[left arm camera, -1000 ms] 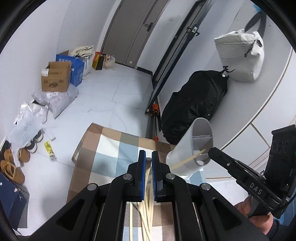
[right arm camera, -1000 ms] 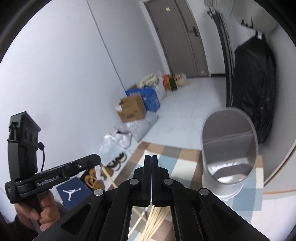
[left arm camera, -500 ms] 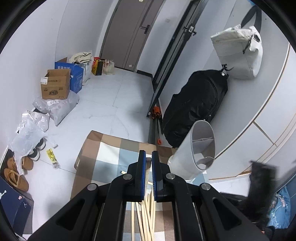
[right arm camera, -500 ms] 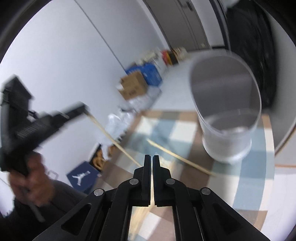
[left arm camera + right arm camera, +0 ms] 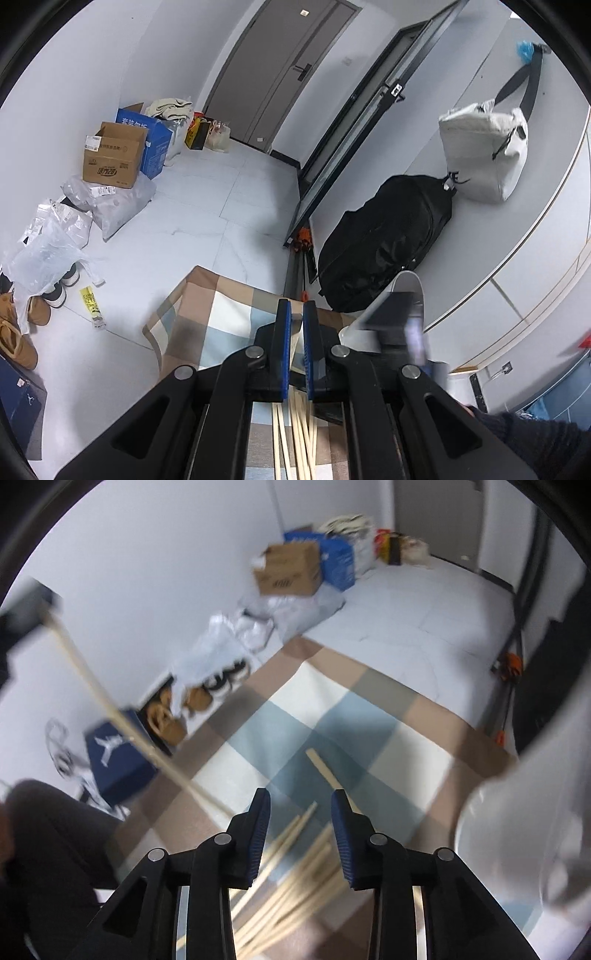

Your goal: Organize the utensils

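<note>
Your right gripper (image 5: 300, 808) opening with nothing between its jaws, just above the chopsticks (image 5: 295, 878) on the checked cloth (image 5: 332, 716), white holder (image 5: 535, 812) beside them, your left gripper (image 5: 297, 321) clamped on one chopstick (image 5: 110, 709).

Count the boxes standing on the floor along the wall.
3: a brown cardboard box against the grey bags, a blue box just behind it, and a navy shoe box nearer, beside the shoes. More may be hidden in the clutter.
</note>
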Tool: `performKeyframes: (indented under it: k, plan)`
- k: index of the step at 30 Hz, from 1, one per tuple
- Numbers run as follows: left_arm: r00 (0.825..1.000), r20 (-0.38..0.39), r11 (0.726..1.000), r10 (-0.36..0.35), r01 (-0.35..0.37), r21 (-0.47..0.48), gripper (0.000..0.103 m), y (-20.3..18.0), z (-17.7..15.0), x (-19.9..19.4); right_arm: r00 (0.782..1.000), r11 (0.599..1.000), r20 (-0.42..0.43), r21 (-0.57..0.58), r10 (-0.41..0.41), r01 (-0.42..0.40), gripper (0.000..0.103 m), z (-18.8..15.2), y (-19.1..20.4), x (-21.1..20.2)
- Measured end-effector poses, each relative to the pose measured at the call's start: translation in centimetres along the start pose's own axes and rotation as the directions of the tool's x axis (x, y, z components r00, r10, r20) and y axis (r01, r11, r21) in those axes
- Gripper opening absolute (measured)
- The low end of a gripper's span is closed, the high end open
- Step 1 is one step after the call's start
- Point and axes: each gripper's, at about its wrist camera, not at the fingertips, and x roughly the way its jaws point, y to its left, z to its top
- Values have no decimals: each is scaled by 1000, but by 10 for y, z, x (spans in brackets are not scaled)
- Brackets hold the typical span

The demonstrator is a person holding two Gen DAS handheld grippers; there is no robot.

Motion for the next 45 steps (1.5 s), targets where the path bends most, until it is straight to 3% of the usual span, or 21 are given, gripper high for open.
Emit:
performKeyframes:
  k: [8, 13, 15, 17, 20, 27, 33, 40, 45]
  plan:
    - [1000, 7, 1000, -11, 12, -17, 2, 14, 4, -3, 989, 993, -117, -81, -90, 81, 31, 20, -2, 57]
    - [1000, -3, 999, -14, 14, -35, 2, 22, 5, -2, 985, 988, -123, -109, -118, 105, 31, 17, -2, 56]
    - [1000, -3, 999, -15, 15, -34, 2, 22, 5, -2, 985, 988, -119, -104, -123, 111, 25, 16, -3, 54]
    - [1000, -3, 999, -9, 9, -31, 2, 20, 4, -1, 985, 988, -115, -98, -128, 117, 13, 17, -5, 54]
    - [1000, 0, 999, -8, 8, -33, 2, 22, 4, -4, 989, 993, -96, -62, -111, 105, 10, 18, -11, 50]
    - [1000, 16, 999, -1, 2, -45, 2, 23, 4, -7, 995, 996, 44, 2, -86, 86, 6, 18, -16, 6]
    - [1000, 21, 1000, 13, -13, -10, 2, 7, 2, -5, 981, 997, 178, 38, -70, 64, 6, 5, -15, -47]
    - [999, 30, 999, 15, -16, 42, 2, -18, 1, -11, 929, 995, 362, 85, -79, 52, 6, -28, -11, -116]
    - [1000, 27, 996, 1, -4, 87, 2, -43, 5, -14, 870, 988, 486, 157, -83, 7, 6, -52, -25, -163]
